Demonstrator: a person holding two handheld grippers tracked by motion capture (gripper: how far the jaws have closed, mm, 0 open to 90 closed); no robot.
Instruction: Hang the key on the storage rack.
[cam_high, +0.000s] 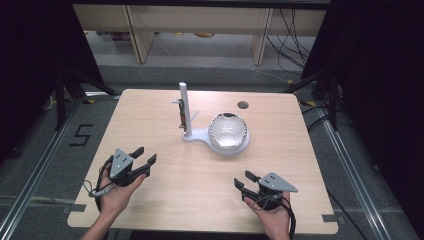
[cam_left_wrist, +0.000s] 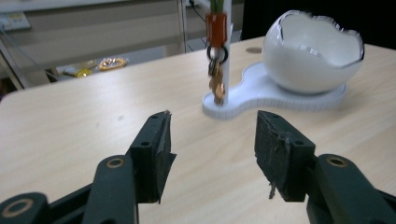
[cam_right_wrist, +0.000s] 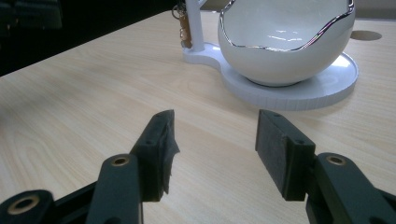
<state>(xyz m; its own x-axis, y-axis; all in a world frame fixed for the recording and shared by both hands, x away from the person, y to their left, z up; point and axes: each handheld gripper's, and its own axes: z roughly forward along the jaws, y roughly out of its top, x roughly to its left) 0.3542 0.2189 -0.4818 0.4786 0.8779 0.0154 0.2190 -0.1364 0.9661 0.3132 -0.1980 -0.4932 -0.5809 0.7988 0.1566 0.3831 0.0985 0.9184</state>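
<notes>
A white stand (cam_high: 196, 136) sits at the middle of the wooden table (cam_high: 150, 115). It carries an upright post (cam_high: 184, 105) and a glossy egg-shaped bowl (cam_high: 228, 131). A bunch of keys (cam_left_wrist: 216, 79) with an orange tag hangs on the post. My left gripper (cam_high: 146, 155) is near the front left and points at the stand; its jaws are open with nothing between them (cam_left_wrist: 212, 135). At the front right, my right gripper (cam_high: 243, 180) is open and empty (cam_right_wrist: 215, 135), aimed at the bowl (cam_right_wrist: 285, 42).
A round cable hole (cam_high: 243, 105) lies in the table behind the bowl. Pale shelving (cam_high: 200, 25) stands beyond the far edge, with cables on the floor at the right. Bare wood stretches between the grippers and the stand.
</notes>
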